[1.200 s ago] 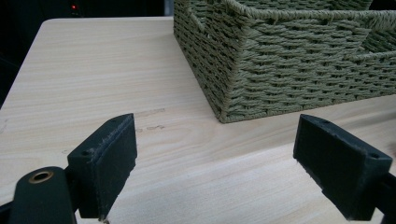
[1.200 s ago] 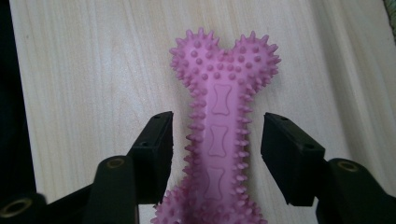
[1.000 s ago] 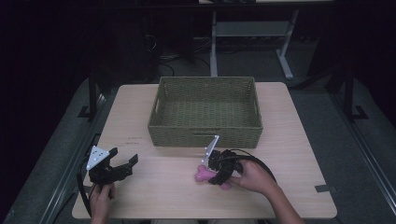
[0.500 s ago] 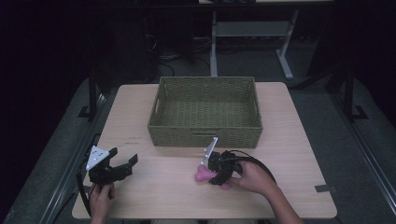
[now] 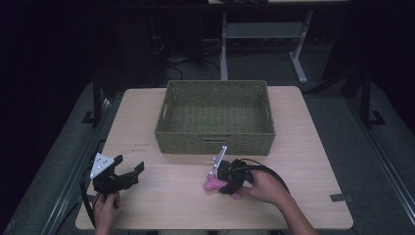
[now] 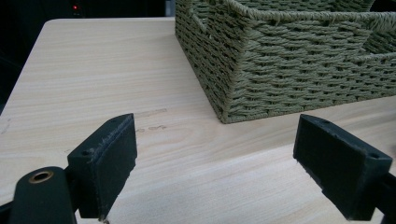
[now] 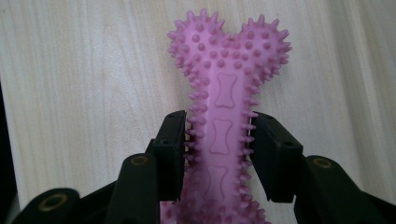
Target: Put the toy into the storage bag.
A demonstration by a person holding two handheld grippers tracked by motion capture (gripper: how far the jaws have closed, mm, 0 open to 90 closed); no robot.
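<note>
Wooden table (image 5: 161, 117) bears everything, and the green woven basket (image 5: 215, 142) sits at its far middle, the landmark for the rest. Near the basket's front left corner, well apart from it toward the table's near left edge, the left gripper (image 5: 134, 172) rests in a hand with its jaws spread wide and nothing between them. Just in front of the basket's front wall, right of centre, the right gripper (image 7: 217, 149) has just been closing and now pinches the shaft of the pink spiky bone toy (image 7: 223, 116), which lies flat on the tabletop.
</note>
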